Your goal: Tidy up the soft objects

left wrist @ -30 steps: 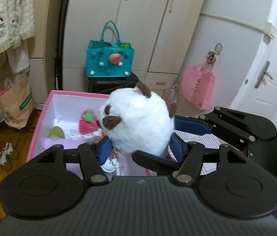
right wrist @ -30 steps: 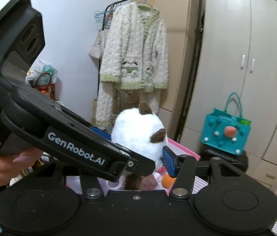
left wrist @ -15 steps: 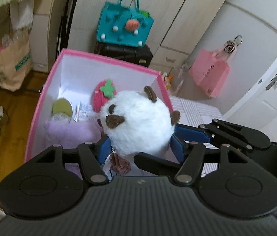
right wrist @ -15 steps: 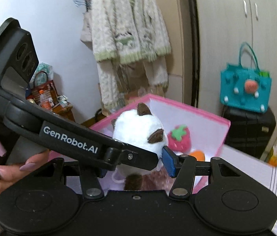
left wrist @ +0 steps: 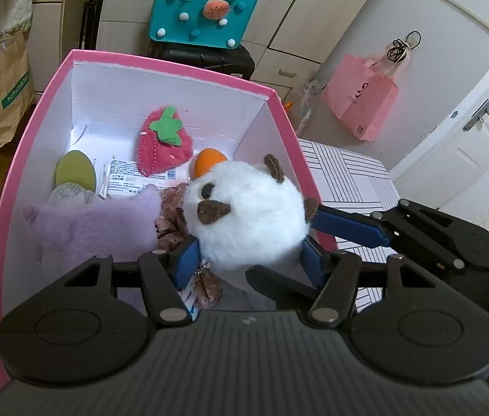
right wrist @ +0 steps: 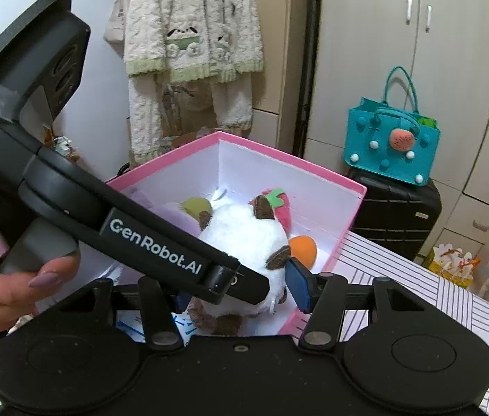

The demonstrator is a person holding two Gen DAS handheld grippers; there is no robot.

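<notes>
Gripping the white plush (left wrist: 248, 215) from both sides: left gripper (left wrist: 249, 263) had its blue pads clenched on the plush's lower flanks, right gripper (right wrist: 241, 294) was clamped on it too, one blue pad (right wrist: 298, 289) pressed against the plush by its brown ear; the other right pad was hidden behind the left gripper's arm. Plush sat over the pink box (left wrist: 12, 187), at the near right corner of its opening, just inside the rim; whether it touched the contents couldn't be told. Inside the box: purple plush (left wrist: 95, 225) at near left, strawberry (left wrist: 164, 145) by the far wall, orange ball (left wrist: 208, 161) just beyond the white plush, green disc (left wrist: 74, 171) at the left wall, paper packets on the floor. Box stood on a striped cloth (left wrist: 345, 176), which lay to its right. A hand (right wrist: 5, 277) held the left gripper's handle.
</notes>
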